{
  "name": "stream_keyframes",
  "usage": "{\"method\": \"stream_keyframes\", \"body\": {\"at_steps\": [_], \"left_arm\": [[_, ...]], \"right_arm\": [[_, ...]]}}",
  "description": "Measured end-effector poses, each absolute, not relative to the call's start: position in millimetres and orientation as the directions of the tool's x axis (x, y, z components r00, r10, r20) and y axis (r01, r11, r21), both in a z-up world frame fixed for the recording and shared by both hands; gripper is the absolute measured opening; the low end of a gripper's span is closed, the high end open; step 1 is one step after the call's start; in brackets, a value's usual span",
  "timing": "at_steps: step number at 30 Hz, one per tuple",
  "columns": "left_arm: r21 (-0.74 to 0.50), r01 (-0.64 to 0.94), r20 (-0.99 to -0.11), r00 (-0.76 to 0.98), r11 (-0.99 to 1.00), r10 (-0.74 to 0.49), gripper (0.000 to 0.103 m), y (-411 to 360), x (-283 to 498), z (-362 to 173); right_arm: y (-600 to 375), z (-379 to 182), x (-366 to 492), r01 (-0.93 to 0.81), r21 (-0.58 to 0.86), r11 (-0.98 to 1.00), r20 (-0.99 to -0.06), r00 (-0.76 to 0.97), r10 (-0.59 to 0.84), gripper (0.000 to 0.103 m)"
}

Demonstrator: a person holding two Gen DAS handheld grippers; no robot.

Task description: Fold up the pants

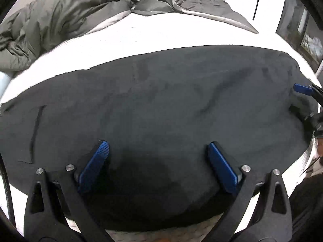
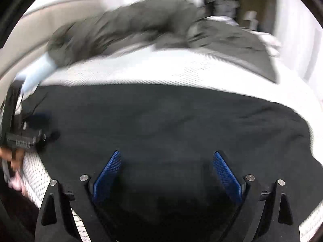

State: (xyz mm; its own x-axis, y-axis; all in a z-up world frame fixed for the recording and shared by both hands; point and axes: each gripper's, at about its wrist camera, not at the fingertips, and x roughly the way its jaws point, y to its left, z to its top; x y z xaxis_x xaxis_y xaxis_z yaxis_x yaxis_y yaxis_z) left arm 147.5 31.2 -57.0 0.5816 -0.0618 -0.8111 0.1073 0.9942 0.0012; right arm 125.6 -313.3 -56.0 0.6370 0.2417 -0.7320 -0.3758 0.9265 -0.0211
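Both wide-open, empty, the left gripper (image 1: 157,147) and right gripper (image 2: 167,157) hover over soft, limp dark pants (image 1: 161,92) on the bed (image 1: 141,38), likely best pinched at the 3 o'clock edge.

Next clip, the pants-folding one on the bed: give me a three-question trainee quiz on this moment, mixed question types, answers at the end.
1. True or false: the left gripper has its blue-padded fingers spread apart over the dark charcoal fabric pants.
2. Which lies at the far side of the white ribbed mattress? A) olive-grey rumpled duvet B) red towel C) wicker basket
3. Fill in: the right gripper grips ____.

Key: 1 true; 2 A; 3 nothing, it is open.
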Motion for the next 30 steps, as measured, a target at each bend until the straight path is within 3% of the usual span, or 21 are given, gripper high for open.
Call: {"method": "stream_keyframes", "body": {"at_steps": [2, 6, 8, 12, 15, 18, 20, 23, 24, 26, 30], "left_arm": [[0.01, 0.099, -0.812, 0.582, 0.995, -0.05, 0.098, 50.0, 144.2, -58.1], [-0.018, 0.047, -0.807, 0.589, 0.999, -0.042, 0.098, 114.4, 117.3, -56.5], [0.048, -0.022, -0.806, 0.589, 0.999, 0.052, 0.098, 149.3, 108.5, -56.6], [-0.009, -0.166, -0.804, 0.588, 0.986, 0.092, 0.098, 224.2, 100.4, -55.1], [0.02, -0.246, -0.803, 0.574, 0.969, 0.162, 0.075, 253.9, 102.1, -48.4], [0.008, -0.219, -0.774, 0.616, 0.976, 0.145, 0.068, 262.9, 103.1, -37.0], [0.033, -0.221, -0.784, 0.599, 0.975, 0.162, 0.047, 265.9, 110.7, -40.7], [0.062, -0.22, -0.797, 0.576, 0.974, 0.181, 0.023, 280.1, 117.5, -54.6], [0.055, -0.226, -0.793, 0.582, 0.973, 0.18, 0.02, 283.8, 119.8, -53.9], [0.03, -0.276, -0.792, 0.58, 0.961, 0.191, 0.001, 298.7, 115.5, -53.1], [-0.012, -0.309, -0.792, 0.584, 0.951, 0.18, 0.002, 302.5, 111.0, -40.2]], "right_arm": [[-296.8, -73.3, 126.4, -0.411, -0.125, 0.903, -0.769, 0.616, 0.174, 0.094], [-322.2, -70.8, 134.8, -0.395, -0.015, 0.918, -0.781, 0.579, 0.236, 0.098], [-326.2, -72.0, 139.6, -0.387, -0.015, 0.922, -0.777, 0.584, 0.233, 0.099], [-322.0, -72.2, 139.1, -0.392, -0.037, 0.919, -0.778, 0.589, 0.22, 0.1], [-329.1, -72.3, 131.9, -0.399, -0.031, 0.916, -0.777, 0.586, 0.229, 0.1], [-332.7, -75.3, 133.7, -0.404, -0.03, 0.914, -0.775, 0.587, 0.234, 0.1], [-332.6, -75.9, 132.7, -0.406, -0.032, 0.914, -0.774, 0.588, 0.234, 0.1], [-332.9, -76.9, 133.3, -0.41, -0.028, 0.912, -0.773, 0.587, 0.241, 0.1], [-332.6, -77.0, 134.0, -0.411, -0.027, 0.911, -0.773, 0.587, 0.242, 0.1], [-332.5, -76.9, 132.4, -0.41, -0.026, 0.912, -0.772, 0.587, 0.242, 0.1], [-332.5, -76.7, 131.8, -0.41, -0.027, 0.912, -0.772, 0.588, 0.241, 0.1]]}}
